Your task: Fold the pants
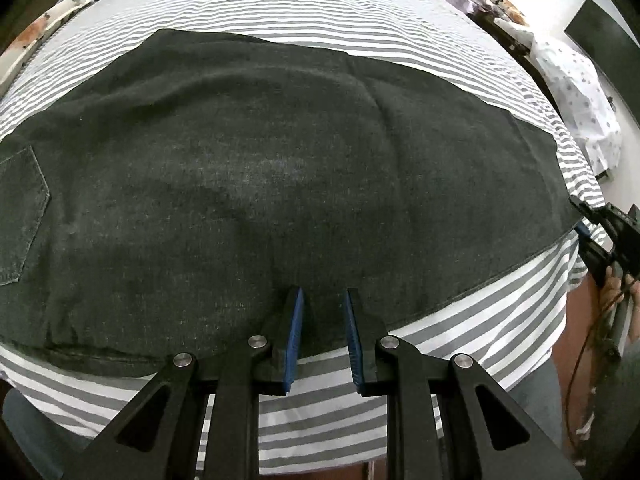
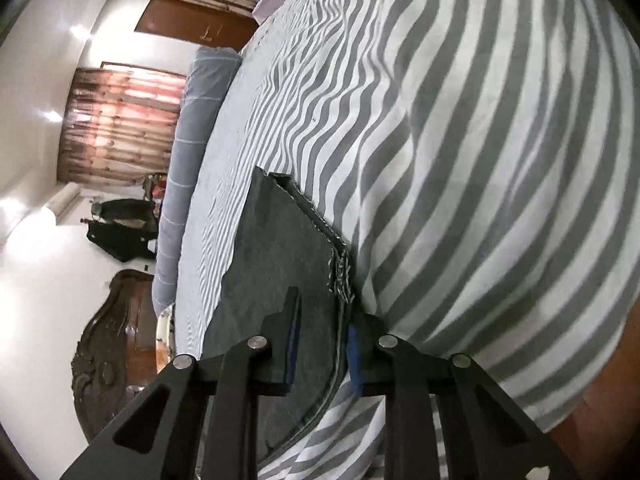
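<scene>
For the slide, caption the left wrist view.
Open left gripper hovers over dark denim pants spread on grey-and-white striped bedsheet.

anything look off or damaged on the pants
The pants lie flat on the striped sheet. The only oddity is the hem by the right gripper: frayed, with loose threads.

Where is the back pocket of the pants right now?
In the left wrist view the back pocket sits at the far left edge, on the dark pants spread across the striped bedsheet, well left of the left claw.
</scene>
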Action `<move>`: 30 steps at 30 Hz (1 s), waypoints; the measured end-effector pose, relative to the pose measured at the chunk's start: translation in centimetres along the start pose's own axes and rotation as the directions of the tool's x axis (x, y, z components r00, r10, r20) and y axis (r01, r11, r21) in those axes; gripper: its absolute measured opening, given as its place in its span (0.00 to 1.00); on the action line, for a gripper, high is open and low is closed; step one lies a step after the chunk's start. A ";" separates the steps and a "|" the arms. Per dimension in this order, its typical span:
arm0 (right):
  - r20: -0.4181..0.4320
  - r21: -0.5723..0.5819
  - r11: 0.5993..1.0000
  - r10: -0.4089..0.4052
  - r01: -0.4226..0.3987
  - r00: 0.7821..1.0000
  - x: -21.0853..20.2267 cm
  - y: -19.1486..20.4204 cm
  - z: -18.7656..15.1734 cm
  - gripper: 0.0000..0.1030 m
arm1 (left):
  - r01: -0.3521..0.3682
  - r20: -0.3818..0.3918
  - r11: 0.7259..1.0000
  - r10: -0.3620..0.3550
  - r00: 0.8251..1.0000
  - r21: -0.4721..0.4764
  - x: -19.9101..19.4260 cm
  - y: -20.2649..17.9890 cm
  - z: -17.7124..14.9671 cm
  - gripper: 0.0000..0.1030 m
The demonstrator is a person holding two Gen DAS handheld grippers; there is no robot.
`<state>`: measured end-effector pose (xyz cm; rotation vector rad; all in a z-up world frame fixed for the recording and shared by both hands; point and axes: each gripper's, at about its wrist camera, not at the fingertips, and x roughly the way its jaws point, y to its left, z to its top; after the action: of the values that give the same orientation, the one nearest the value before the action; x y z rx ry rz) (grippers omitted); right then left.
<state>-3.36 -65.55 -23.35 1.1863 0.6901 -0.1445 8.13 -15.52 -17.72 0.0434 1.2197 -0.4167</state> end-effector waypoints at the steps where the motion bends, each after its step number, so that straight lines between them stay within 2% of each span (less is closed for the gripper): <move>1: -0.001 -0.008 1.000 -0.006 0.006 1.000 -0.1 -0.1 -0.1 0.20 | 0.009 0.006 1.000 -0.009 1.000 -0.004 -0.3 -0.1 0.2 0.22; 2: -0.001 -0.017 1.000 -0.013 0.012 1.000 0.1 0.2 -0.1 0.20 | 0.013 0.015 1.000 -0.013 1.000 -0.003 -0.5 -0.3 0.4 0.22; 4: 0.014 -0.040 0.998 -0.037 0.038 0.999 -0.1 0.6 -0.4 0.11 | 0.019 0.046 1.000 -0.019 0.999 0.009 -1.3 -0.8 0.8 0.22; 6: 0.032 -0.060 0.996 -0.059 0.061 0.998 -0.3 1.0 -0.6 0.07 | 0.026 0.057 0.999 -0.028 0.998 0.038 -1.4 -1.8 1.4 0.22; 12: 0.057 -0.118 0.988 -0.094 0.100 0.994 -1.0 3.7 -1.0 0.05 | 0.056 0.040 0.995 -0.059 0.997 0.081 0.5 -3.8 1.9 0.22; 14: 0.052 -0.110 0.991 -0.074 0.079 0.996 -1.0 4.8 -0.6 0.05 | 0.075 0.020 0.995 -0.076 0.997 0.073 1.3 -3.6 1.7 0.22; 17: 0.035 -0.087 0.996 0.010 -0.007 0.999 -1.2 6.6 -0.9 0.05 | 0.103 0.027 0.993 -0.105 0.994 0.056 1.3 -2.9 1.7 0.22; 20: 0.010 -0.137 0.989 0.053 -0.051 0.999 -1.1 9.9 -1.6 0.05 | 0.146 0.010 0.989 -0.146 0.989 0.027 0.9 -2.1 1.9 0.22; 24: -0.080 -0.239 0.963 0.112 -0.128 0.991 0.9 16.4 -4.0 0.05 | 0.176 0.052 0.982 -0.172 0.984 -0.068 -1.1 1.1 2.1 0.22; 30: -0.251 -0.369 0.910 0.100 -0.191 0.963 7.3 24.0 -9.9 0.05 | 0.196 0.140 0.968 -0.175 0.975 -0.155 -4.9 7.4 2.5 0.22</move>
<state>9.13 -45.57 -10.18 0.8689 0.7846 0.2527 11.53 -7.92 -13.77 -0.2412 1.1340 -0.4707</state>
